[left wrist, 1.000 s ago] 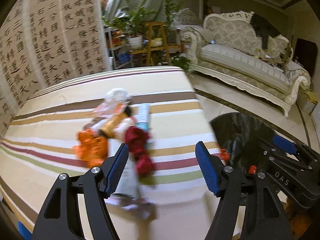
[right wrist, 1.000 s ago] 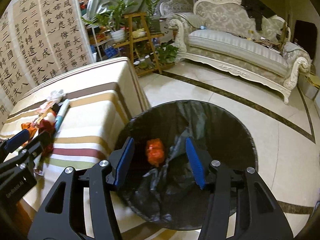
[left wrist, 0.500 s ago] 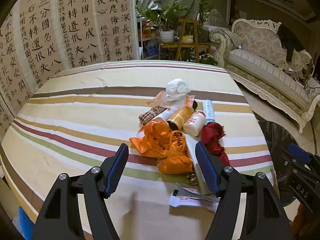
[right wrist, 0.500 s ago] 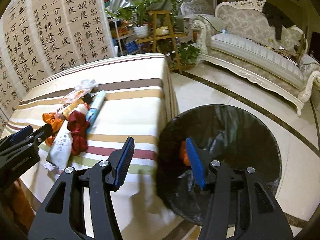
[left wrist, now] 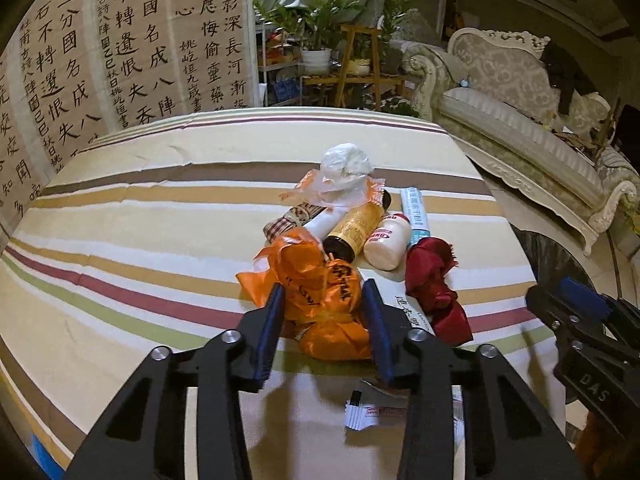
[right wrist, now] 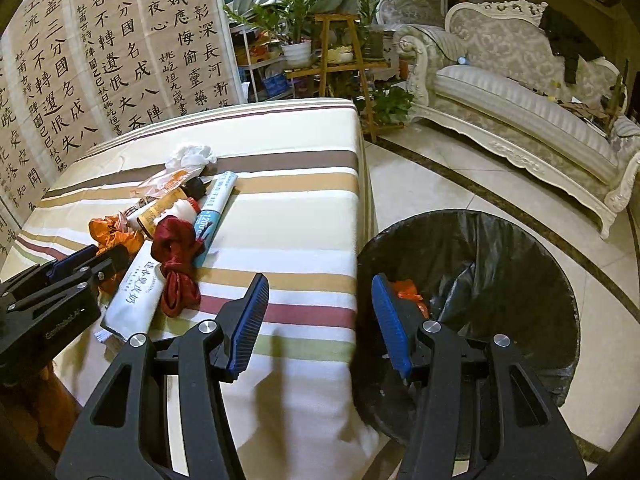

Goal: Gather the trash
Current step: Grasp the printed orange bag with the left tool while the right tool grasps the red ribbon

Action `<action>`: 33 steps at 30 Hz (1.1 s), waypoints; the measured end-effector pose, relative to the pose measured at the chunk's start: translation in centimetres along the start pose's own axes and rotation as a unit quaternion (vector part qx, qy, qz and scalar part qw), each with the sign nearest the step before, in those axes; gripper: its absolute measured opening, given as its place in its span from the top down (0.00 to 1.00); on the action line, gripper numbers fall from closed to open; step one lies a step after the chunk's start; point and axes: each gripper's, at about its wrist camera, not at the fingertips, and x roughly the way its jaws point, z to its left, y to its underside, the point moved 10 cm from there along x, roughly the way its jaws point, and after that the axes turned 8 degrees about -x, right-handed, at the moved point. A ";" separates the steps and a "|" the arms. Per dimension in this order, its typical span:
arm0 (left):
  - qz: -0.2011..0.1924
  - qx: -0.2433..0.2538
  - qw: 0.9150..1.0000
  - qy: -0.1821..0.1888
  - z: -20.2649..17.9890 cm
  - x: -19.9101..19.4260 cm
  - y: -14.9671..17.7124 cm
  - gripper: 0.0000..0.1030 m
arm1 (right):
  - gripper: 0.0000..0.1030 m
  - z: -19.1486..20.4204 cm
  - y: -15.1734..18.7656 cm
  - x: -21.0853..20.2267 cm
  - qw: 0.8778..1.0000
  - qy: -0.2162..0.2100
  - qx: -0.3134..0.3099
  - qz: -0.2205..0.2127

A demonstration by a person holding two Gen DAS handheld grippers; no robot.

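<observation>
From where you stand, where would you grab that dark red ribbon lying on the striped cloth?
I'd pinch the dark red ribbon at its knotted middle, where the folds bunch thickest, coming from above with the right gripper, whose jaws stand open and empty. Its flat tail offers little to catch, and the blue tube lies close alongside.

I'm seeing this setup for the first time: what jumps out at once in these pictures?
The heap of trash on the striped tablecloth, where the left gripper has its fingers closed around a crumpled orange plastic bag. Beside the table, the black-lined trash bin already holds an orange scrap, with the open, empty right gripper at its rim.
</observation>
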 end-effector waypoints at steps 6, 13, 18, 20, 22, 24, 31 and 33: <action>-0.004 -0.006 1.000 0.009 0.6 -0.8 -0.1 0.74 | 0.49 1.3 -0.2 0.1 1.000 -0.007 -0.007 -0.001; -0.012 -0.017 1.000 0.001 2.6 -1.8 -0.3 0.75 | 0.49 3.2 -0.7 -0.1 1.000 -0.020 -0.021 -0.004; -0.018 -0.024 0.999 -0.019 4.7 -2.1 -0.2 0.75 | 0.49 5.1 -1.1 -0.1 0.999 -0.033 -0.033 -0.006; -0.020 -0.027 0.999 -0.025 5.6 -2.2 -0.1 0.75 | 0.49 5.7 -1.2 0.0 0.999 -0.037 -0.038 -0.005; -0.021 -0.032 0.999 -0.031 6.5 -2.3 -0.1 0.75 | 0.49 6.5 -1.2 0.2 0.998 -0.043 -0.043 -0.002; -0.023 -0.036 0.998 -0.038 7.3 -2.3 -0.1 0.75 | 0.49 7.1 -1.3 0.3 0.998 -0.046 -0.049 0.000; -0.023 -0.046 0.998 -0.046 9.0 -2.1 -0.1 0.75 | 0.59 8.7 -1.2 1.5 0.997 -0.048 -0.063 0.013; -0.022 -0.047 0.998 -0.045 9.1 -2.0 0.0 0.75 | 0.62 8.9 -1.2 1.8 0.997 -0.049 -0.065 0.018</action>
